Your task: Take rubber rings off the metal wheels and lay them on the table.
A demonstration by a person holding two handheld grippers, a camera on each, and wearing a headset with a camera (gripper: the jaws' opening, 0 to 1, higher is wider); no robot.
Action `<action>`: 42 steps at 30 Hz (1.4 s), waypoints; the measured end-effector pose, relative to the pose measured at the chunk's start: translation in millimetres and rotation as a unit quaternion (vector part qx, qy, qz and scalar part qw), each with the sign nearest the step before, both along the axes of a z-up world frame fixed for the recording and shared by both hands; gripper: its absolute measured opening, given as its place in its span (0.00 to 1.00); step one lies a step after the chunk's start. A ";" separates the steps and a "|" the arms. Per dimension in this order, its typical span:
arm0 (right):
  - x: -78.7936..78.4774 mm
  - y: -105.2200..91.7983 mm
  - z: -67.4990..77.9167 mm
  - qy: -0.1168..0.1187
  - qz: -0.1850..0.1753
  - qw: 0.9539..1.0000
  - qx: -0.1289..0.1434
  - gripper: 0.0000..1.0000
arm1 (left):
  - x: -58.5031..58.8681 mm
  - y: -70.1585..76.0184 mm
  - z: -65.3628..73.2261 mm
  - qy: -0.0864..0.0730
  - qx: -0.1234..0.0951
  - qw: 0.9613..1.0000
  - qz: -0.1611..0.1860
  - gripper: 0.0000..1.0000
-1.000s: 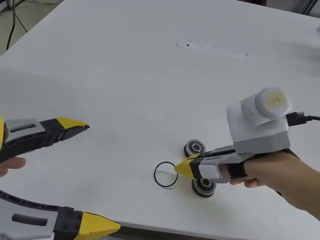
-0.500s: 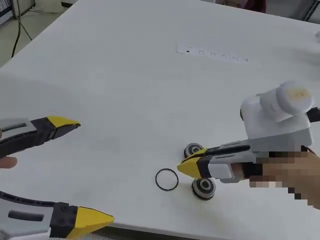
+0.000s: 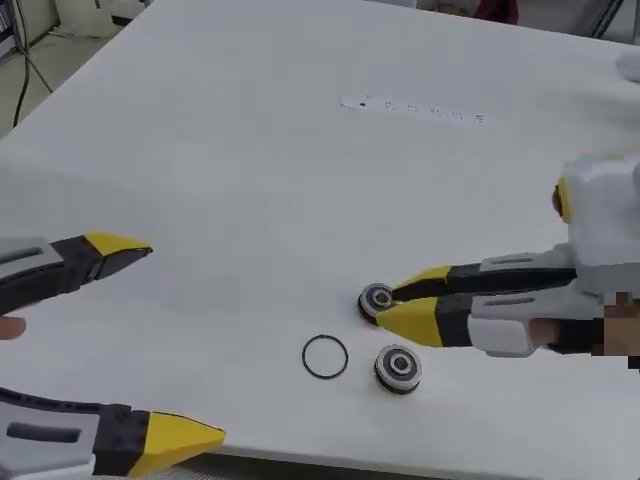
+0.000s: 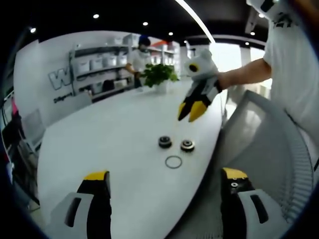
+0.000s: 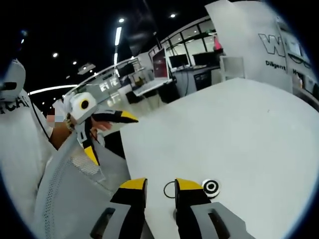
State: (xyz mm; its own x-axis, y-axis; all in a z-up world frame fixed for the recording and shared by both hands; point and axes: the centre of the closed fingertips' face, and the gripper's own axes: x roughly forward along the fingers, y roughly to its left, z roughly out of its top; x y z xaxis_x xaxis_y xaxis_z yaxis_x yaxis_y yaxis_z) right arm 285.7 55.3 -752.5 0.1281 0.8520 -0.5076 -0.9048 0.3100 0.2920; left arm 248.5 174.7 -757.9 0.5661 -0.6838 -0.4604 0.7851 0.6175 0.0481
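The left tongs [image 3: 165,342] are spread wide with nothing between them, low at the near left edge of the white bench [image 3: 250,170]. The right tongs [image 3: 405,297] reach in from the right with their yellow tips parted by a narrow gap and gripping nothing. In the left gripper view they hang above the bench, clear of the parts.

2 small round metal wheels with dark rims lie near the front edge. In the head view the farther metal wheel [image 3: 377,300] sits just at the right tongs' tips, and the nearer metal wheel [image 3: 398,368] lies below them. 1 thin black rubber ring [image 3: 325,357] lies flat on the bench, just left of the nearer wheel and apart from both. A flat white power strip [image 3: 413,107] rests far back.
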 end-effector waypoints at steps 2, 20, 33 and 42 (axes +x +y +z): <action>-1.4 -2.5 7.0 -0.009 0.003 1.000 0.011 0.23 | -0.7 -2.5 2.0 -0.001 0.000 1.000 -0.004 0.93; 4.4 -48.8 1.1 -0.060 -0.006 0.998 0.013 0.38 | 0.8 -8.1 11.2 0.005 -0.001 1.000 0.010 0.92; 4.1 -62.5 -19.1 -0.039 -0.024 0.999 0.016 0.38 | 8.4 -22.9 23.6 -0.003 0.004 1.000 0.005 0.92; 3.0 -69.3 -43.3 -0.020 -0.033 0.999 0.004 0.37 | 18.5 -45.2 38.0 -0.024 0.003 0.999 -0.027 0.89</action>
